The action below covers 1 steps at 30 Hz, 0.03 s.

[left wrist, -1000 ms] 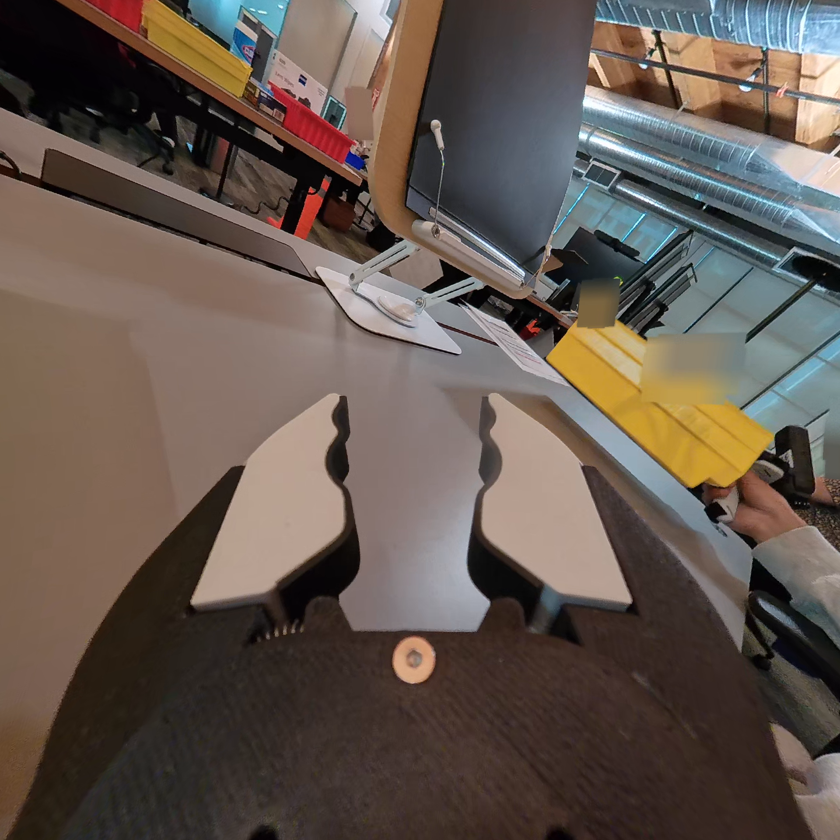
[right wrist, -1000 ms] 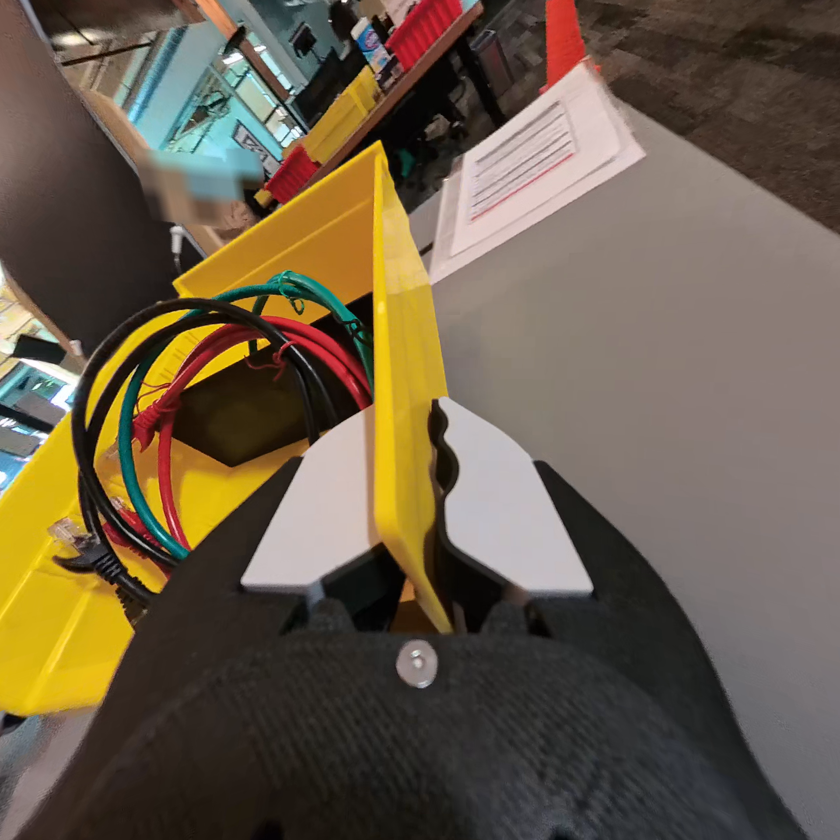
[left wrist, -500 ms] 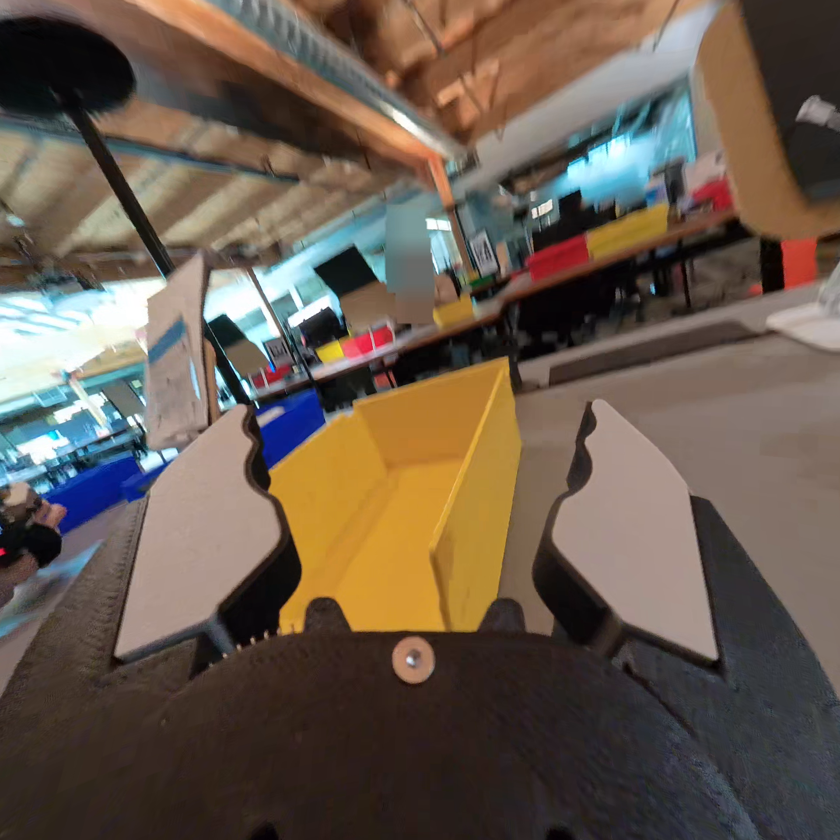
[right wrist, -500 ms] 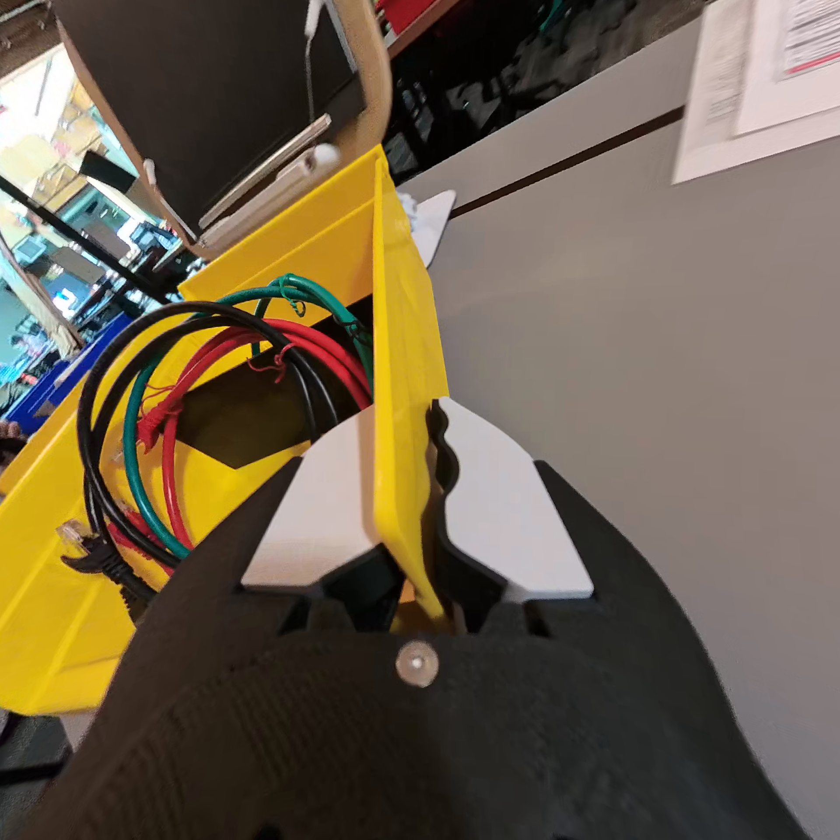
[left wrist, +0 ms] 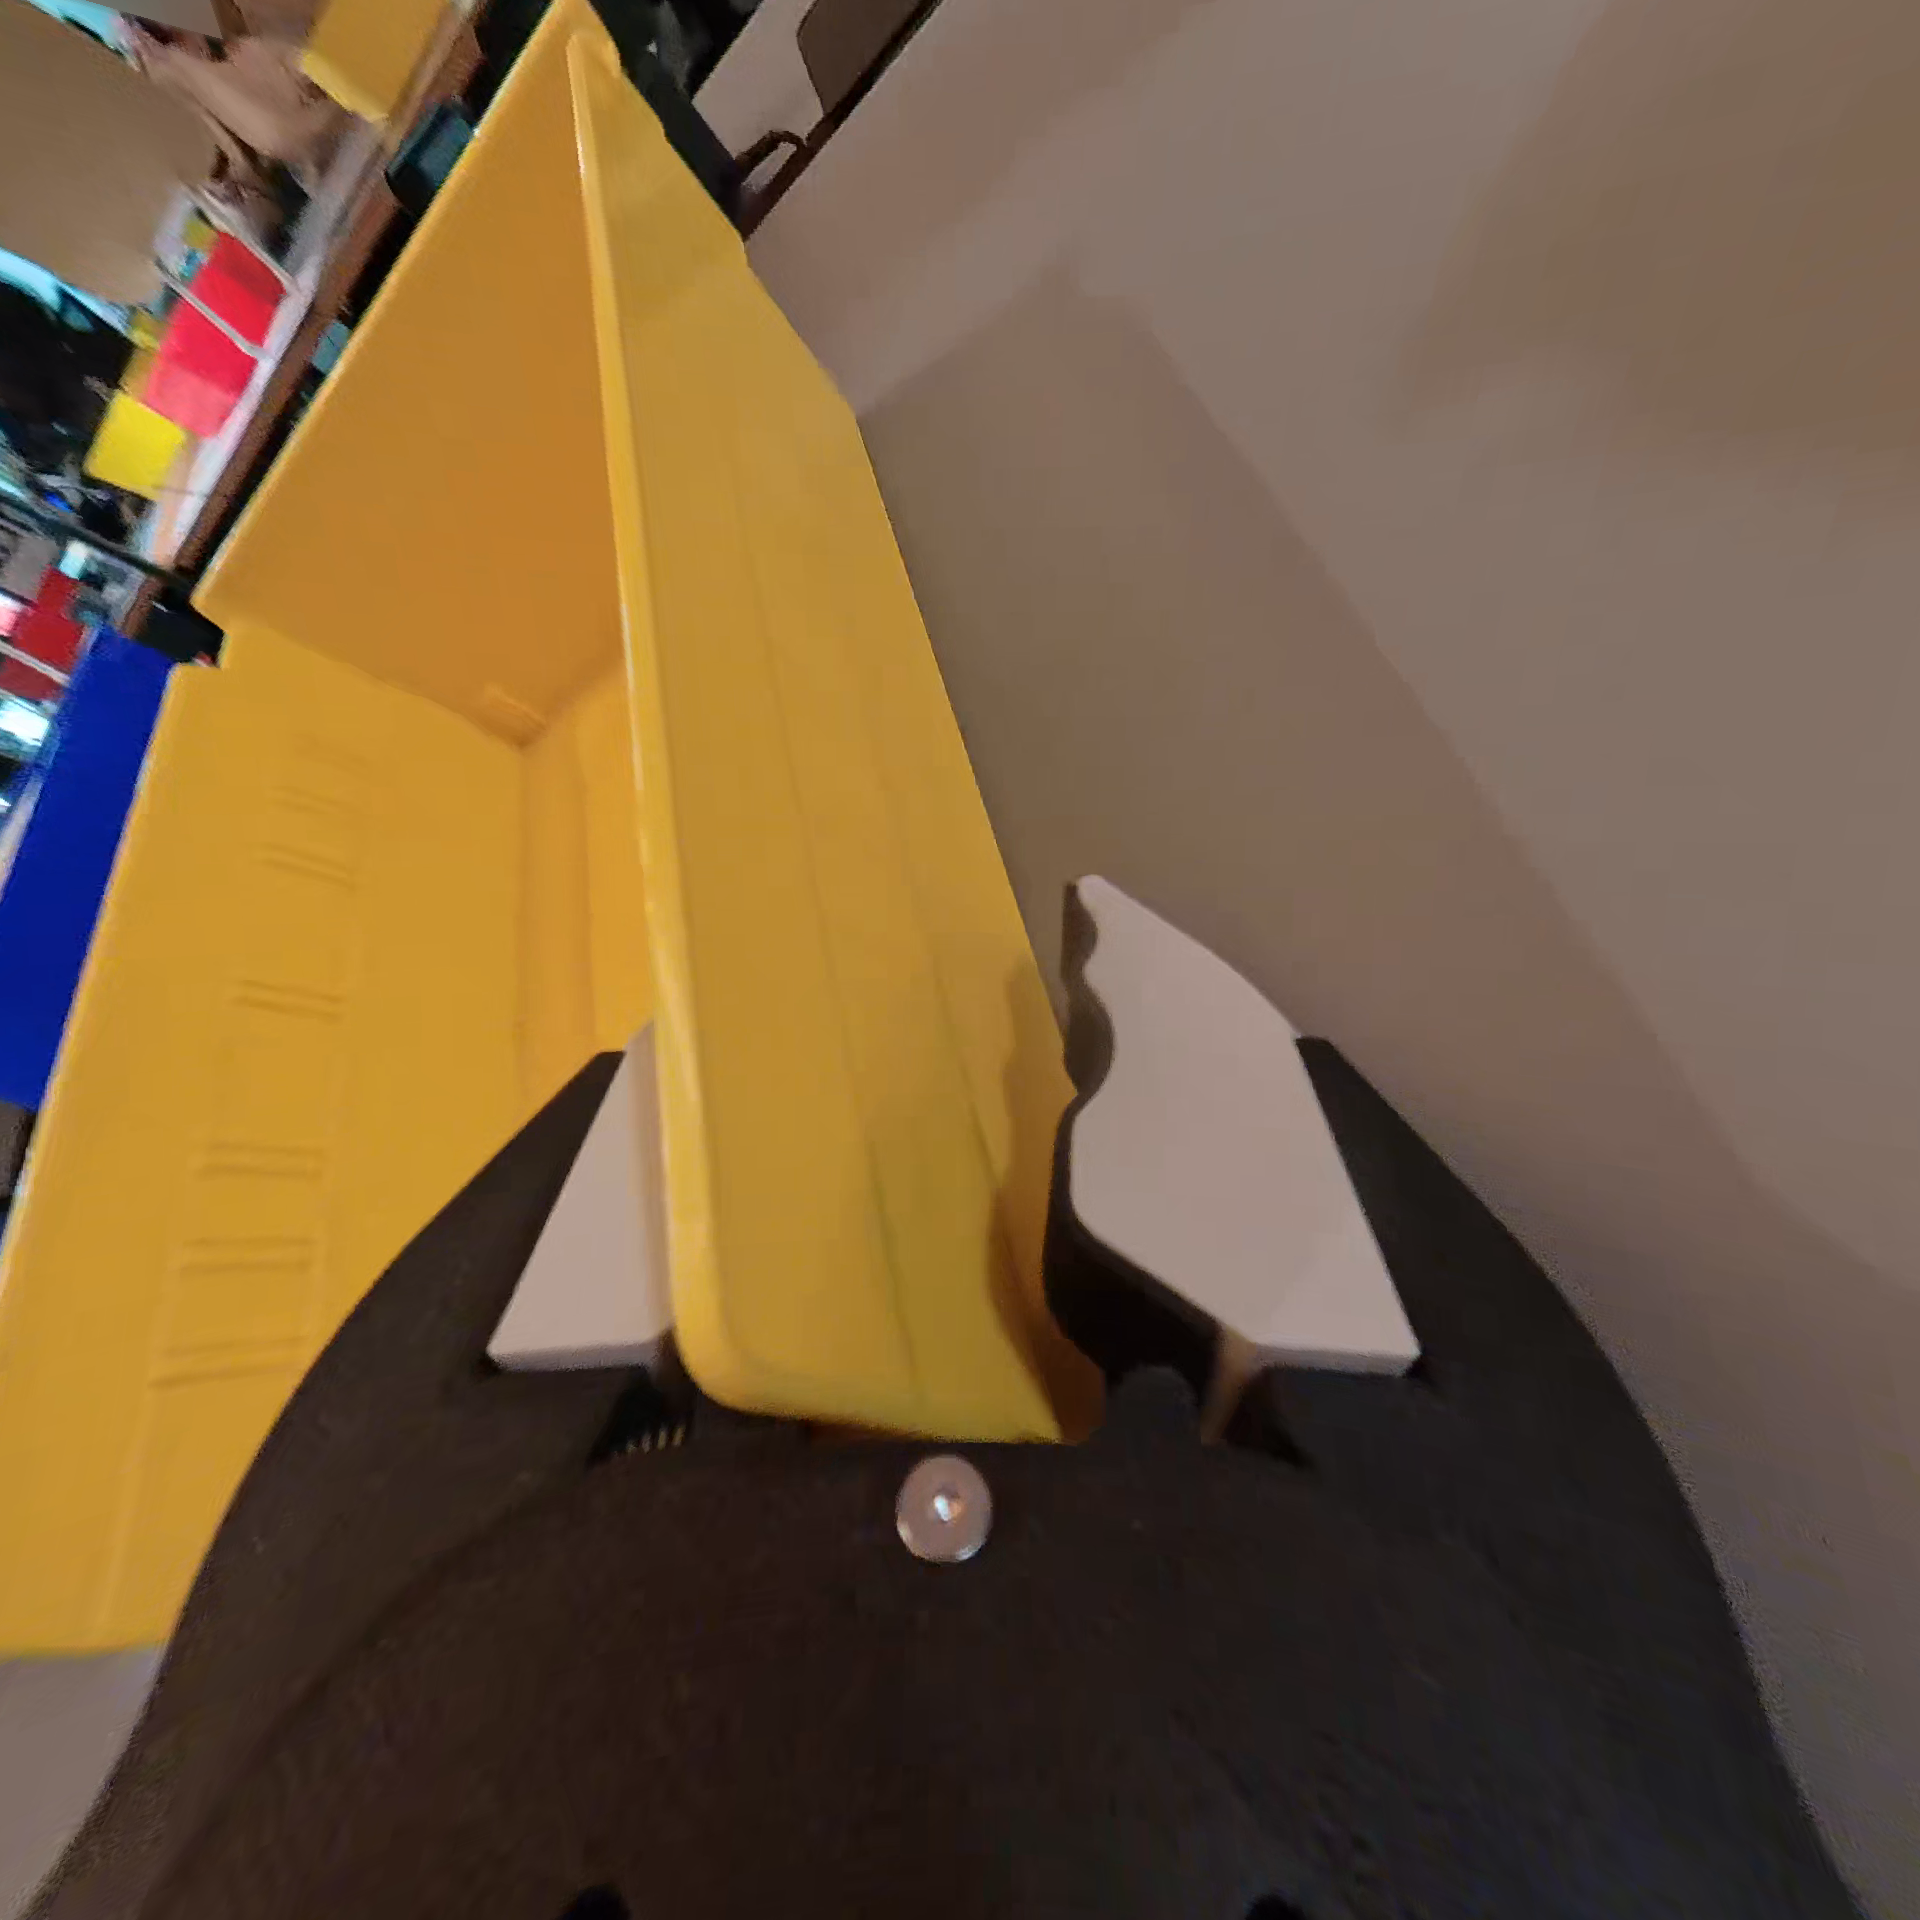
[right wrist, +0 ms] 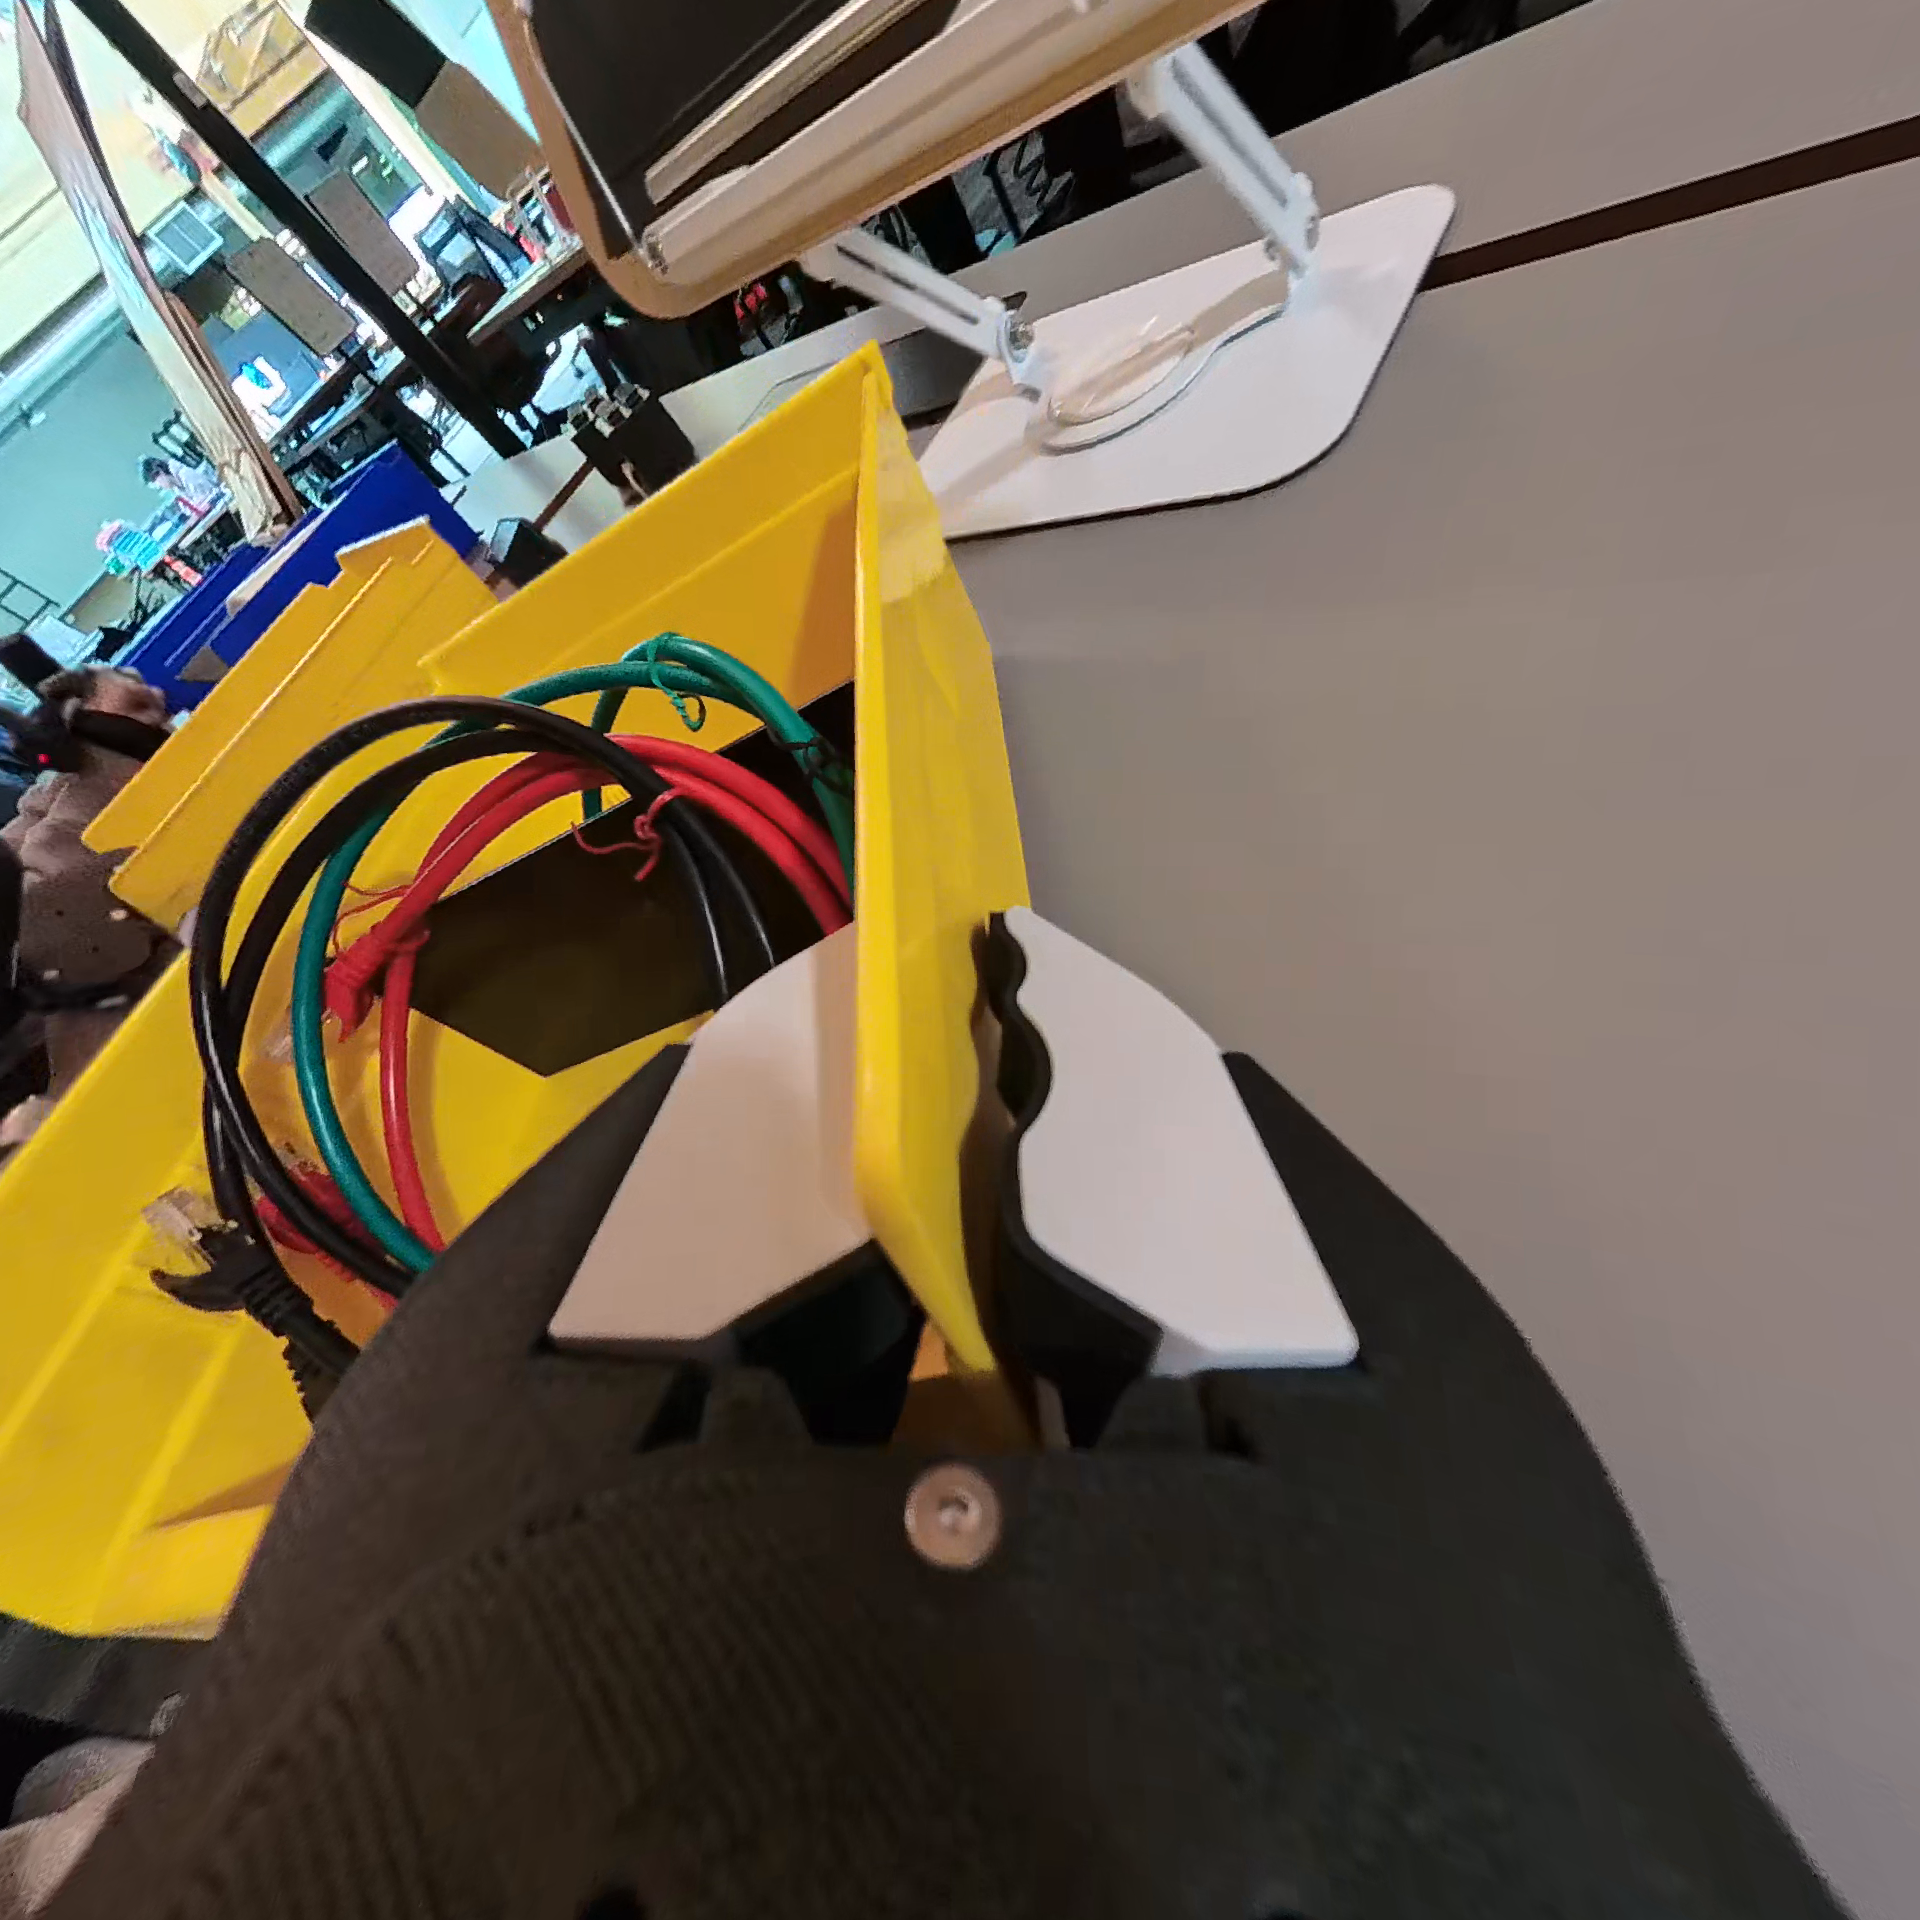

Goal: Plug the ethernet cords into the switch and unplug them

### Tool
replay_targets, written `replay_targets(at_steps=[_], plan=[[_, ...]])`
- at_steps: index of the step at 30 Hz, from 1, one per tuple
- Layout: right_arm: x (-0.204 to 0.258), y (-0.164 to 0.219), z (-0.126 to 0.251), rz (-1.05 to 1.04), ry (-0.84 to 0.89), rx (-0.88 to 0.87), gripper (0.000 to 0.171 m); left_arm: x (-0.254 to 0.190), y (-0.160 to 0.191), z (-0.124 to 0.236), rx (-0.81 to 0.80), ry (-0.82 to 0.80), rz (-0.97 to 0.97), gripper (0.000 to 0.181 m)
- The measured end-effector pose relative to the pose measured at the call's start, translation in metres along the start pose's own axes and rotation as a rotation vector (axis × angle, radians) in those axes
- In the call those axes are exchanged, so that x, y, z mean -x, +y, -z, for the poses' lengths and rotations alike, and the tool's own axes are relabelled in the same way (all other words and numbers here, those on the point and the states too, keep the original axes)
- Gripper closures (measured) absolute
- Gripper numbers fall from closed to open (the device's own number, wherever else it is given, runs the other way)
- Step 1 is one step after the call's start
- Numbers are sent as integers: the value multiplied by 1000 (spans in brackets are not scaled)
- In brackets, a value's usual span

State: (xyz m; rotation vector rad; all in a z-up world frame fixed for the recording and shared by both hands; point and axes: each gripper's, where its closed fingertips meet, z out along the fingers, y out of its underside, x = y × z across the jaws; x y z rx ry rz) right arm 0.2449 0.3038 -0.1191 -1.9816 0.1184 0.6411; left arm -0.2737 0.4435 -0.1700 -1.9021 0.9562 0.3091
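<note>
My right gripper (right wrist: 925, 925) is shut on the right wall of a yellow bin (right wrist: 914, 675), one finger inside and one outside. In that bin lie coiled ethernet cords, a black cord (right wrist: 223, 966), a green cord (right wrist: 307, 1039) and a red cord (right wrist: 727, 769), on top of a flat black box, the switch (right wrist: 561, 966). A clear plug (right wrist: 171, 1221) shows at the bin's near left. My left gripper (left wrist: 862, 956) is closed around the right wall of a second, empty yellow bin (left wrist: 416, 520). Its left finger is inside and mostly hidden by the wall.
Both bins rest on a grey table (right wrist: 1507, 935). A white monitor stand base (right wrist: 1247, 395) sits behind the bin of cords, with the monitor above it. Another yellow bin (right wrist: 301, 686) and a blue bin (right wrist: 260, 582) lie to the left. A person (right wrist: 62, 727) sits far left.
My left gripper swung left from the bare table to the empty yellow bin and closed over its wall. My right gripper kept its hold and turned the bin of cords toward the monitor stand.
</note>
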Motion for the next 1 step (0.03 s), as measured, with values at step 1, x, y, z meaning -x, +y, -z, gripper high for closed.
replay_targets(at_steps=[1], plan=[[2, 1, -1, 8, 0, 4, 160, 0, 0, 1, 8, 21, 43, 152]])
